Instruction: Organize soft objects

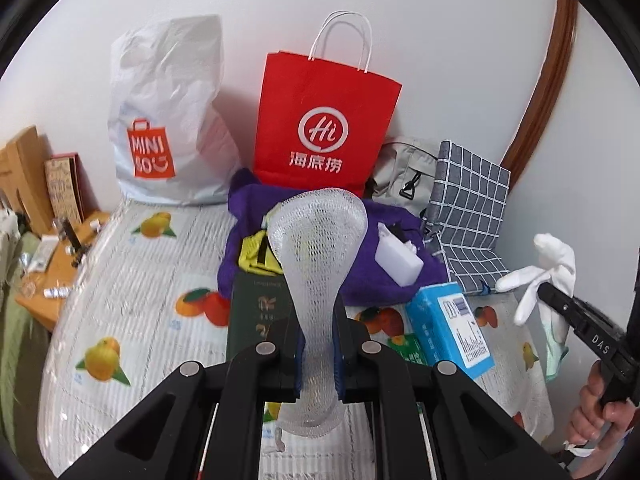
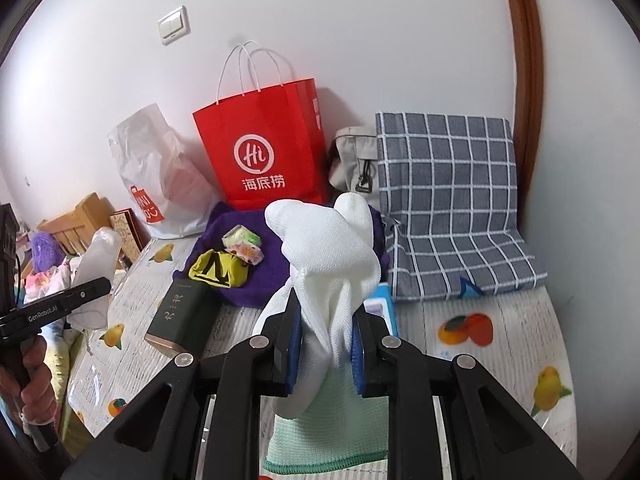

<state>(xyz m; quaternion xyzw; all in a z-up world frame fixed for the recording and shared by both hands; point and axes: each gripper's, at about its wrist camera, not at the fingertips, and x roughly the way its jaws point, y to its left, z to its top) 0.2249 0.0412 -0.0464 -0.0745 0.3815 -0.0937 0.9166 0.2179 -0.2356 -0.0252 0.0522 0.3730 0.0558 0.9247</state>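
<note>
- Left gripper (image 1: pixel 318 354) pinching a mesh sleeve (image 1: pixel 318 240): long axis upright, narrow waist between the pads, flared top above the purple cloth (image 1: pixel 372 276).
- Right gripper (image 2: pixel 326 354) clamped on a white glove (image 2: pixel 328 252) with green cuff, fingers up.
- Both held over the fruit-print table (image 1: pixel 132 292), red bag (image 1: pixel 326 120) straight ahead.
- Sleeve translucent, springy; glove limp.

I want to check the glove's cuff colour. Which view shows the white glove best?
The right wrist view: the white glove fills the centre, pinched in the right gripper, green cuff visible. The left wrist view shows it small at the edge.
</note>
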